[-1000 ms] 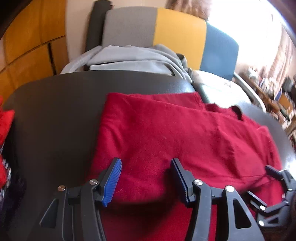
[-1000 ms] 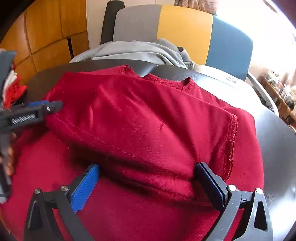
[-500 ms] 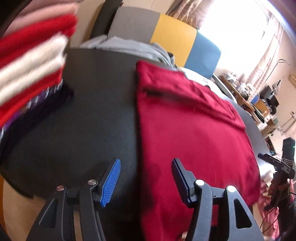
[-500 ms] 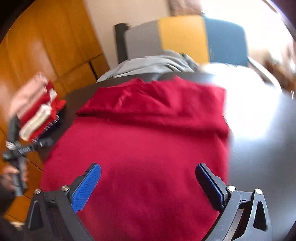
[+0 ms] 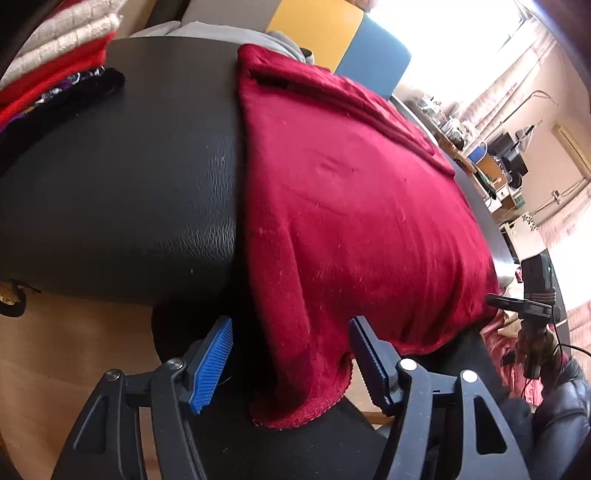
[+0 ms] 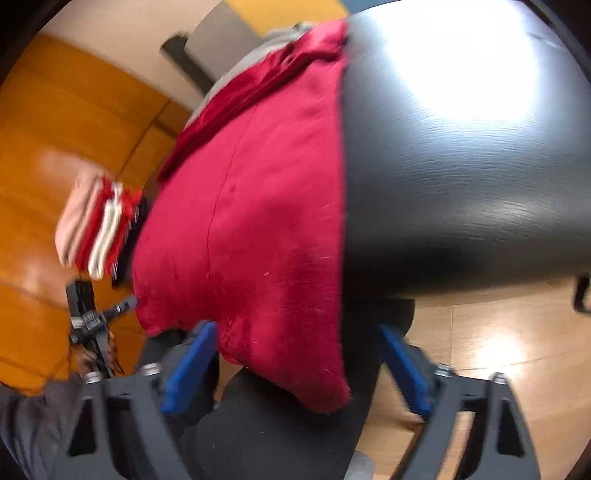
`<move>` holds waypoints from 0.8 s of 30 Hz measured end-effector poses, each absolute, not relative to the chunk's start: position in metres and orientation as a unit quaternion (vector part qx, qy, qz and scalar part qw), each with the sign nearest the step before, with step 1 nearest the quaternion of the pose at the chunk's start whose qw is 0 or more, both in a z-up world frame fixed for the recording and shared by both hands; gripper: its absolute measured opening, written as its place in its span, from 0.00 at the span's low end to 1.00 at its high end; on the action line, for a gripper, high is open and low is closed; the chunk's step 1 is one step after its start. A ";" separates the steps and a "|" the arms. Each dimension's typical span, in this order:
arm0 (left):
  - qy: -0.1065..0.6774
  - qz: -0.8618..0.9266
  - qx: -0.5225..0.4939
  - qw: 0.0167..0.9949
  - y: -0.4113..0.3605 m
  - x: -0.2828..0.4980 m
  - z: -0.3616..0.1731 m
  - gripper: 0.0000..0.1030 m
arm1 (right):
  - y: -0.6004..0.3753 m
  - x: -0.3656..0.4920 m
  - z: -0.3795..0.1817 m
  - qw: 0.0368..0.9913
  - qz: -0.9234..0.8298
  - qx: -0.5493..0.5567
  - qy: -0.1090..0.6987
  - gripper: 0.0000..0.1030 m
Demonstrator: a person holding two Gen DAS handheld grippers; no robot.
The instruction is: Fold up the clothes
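Note:
A dark red garment point(image 5: 347, 206) lies folded lengthwise on the black table point(image 5: 122, 177), its hem hanging over the near edge. My left gripper point(image 5: 288, 363) is open below the table edge, its blue pads on either side of the hanging left hem corner without touching it. In the right wrist view the same red garment point(image 6: 255, 221) droops over the table point(image 6: 461, 177) edge. My right gripper point(image 6: 295, 369) is open, with the hanging right corner between its spread fingers. The right gripper point(image 5: 532, 306) also shows at the far right of the left wrist view.
A stack of folded clothes point(image 5: 55, 70) in red, white and dark sits on the table's left side, also seen blurred as the stack point(image 6: 96, 229). Grey clothing point(image 5: 229, 33) lies on a multicoloured chair point(image 5: 332, 33) behind. Wooden floor point(image 6: 498, 350) is below.
Both grippers have pulled back from over the garment and dropped below the table's near edge, now at the hanging hem corners. The garment's upper part lies folded flat.

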State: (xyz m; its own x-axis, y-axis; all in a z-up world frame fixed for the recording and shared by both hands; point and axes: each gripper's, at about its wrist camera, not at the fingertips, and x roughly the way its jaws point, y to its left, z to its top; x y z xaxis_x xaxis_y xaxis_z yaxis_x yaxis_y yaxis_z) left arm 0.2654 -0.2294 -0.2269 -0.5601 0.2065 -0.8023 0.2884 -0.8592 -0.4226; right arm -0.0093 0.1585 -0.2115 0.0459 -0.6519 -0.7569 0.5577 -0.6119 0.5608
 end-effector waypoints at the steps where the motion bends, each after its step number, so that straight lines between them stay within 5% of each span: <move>1: 0.265 -0.841 0.472 0.023 -0.229 0.265 -0.229 0.65 | 0.149 -0.008 -0.217 0.443 -0.682 0.581 -0.026 0.45; 3: 0.264 -0.840 0.472 0.024 -0.226 0.268 -0.231 0.65 | 0.138 -0.004 -0.225 0.447 -0.674 0.588 -0.013 0.33; 9: 0.295 -0.818 0.494 0.010 -0.226 0.264 -0.247 0.62 | 0.128 0.002 -0.230 0.444 -0.677 0.587 -0.008 0.31; 10: 0.302 -0.812 0.500 0.006 -0.226 0.262 -0.250 0.57 | 0.126 0.004 -0.228 0.445 -0.678 0.585 -0.005 0.28; 12: 0.314 -0.815 0.486 -0.014 -0.228 0.263 -0.240 0.27 | 0.123 0.008 -0.222 0.451 -0.676 0.583 0.001 0.18; 15: 0.333 -0.825 0.453 -0.052 -0.234 0.263 -0.215 0.10 | 0.118 0.019 -0.210 0.471 -0.666 0.578 0.009 0.16; 24: 0.383 -0.840 0.348 -0.163 -0.254 0.262 -0.137 0.09 | 0.108 0.022 -0.143 0.560 -0.643 0.515 -0.090 0.09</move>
State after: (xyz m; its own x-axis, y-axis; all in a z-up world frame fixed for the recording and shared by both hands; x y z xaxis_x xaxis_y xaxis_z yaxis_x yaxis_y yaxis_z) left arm 0.2621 -0.2542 -0.1375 -0.7050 0.5396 -0.4603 -0.0069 -0.6541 -0.7563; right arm 0.0218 0.1081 -0.1427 0.1568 -0.8122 -0.5619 0.6271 -0.3576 0.6920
